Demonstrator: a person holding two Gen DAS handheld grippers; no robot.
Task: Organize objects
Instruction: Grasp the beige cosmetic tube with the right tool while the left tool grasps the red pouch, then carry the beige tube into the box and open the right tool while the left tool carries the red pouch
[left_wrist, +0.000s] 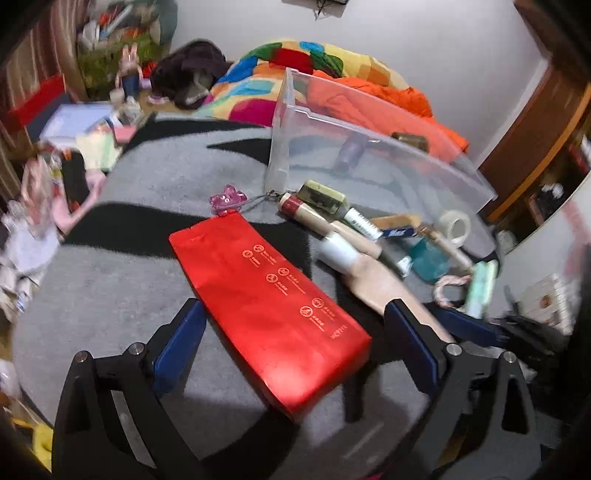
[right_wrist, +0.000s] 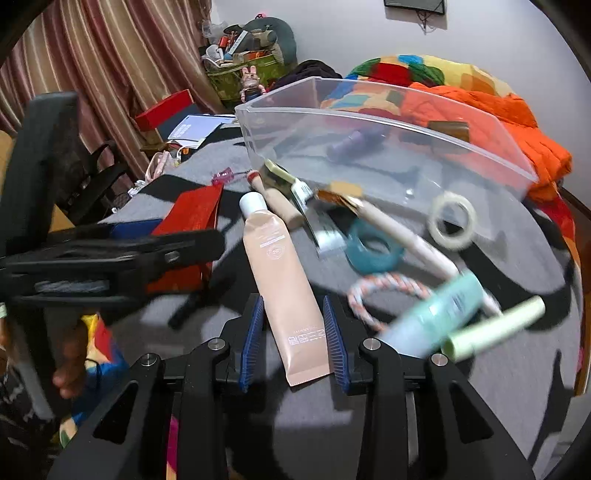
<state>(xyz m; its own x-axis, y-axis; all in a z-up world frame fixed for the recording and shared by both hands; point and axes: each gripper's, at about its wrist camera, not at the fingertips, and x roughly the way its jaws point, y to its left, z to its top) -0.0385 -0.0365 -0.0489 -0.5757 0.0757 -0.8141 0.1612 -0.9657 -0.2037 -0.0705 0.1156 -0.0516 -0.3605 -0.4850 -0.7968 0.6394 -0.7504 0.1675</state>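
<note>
A long red box (left_wrist: 271, 304) lies on the grey and black blanket (left_wrist: 110, 295). My left gripper (left_wrist: 295, 332) is open, with its blue pads on either side of the box's near end. A beige cream tube (right_wrist: 282, 273) lies lengthwise between the pads of my right gripper (right_wrist: 294, 334), which is partly open around the tube's crimped end; contact is unclear. A clear plastic bin (right_wrist: 369, 147) stands behind, holding a purple bottle (right_wrist: 351, 142) and a small brown item (right_wrist: 448, 129). The bin also shows in the left wrist view (left_wrist: 369, 147).
Loose items lie by the bin: a tape roll (right_wrist: 452, 221), a teal ring (right_wrist: 375, 247), a rope ring (right_wrist: 388, 291), a mint tube (right_wrist: 439, 314), a pale green stick (right_wrist: 495, 328), a pink charm (left_wrist: 227, 199). A colourful quilt (left_wrist: 295, 70) lies behind.
</note>
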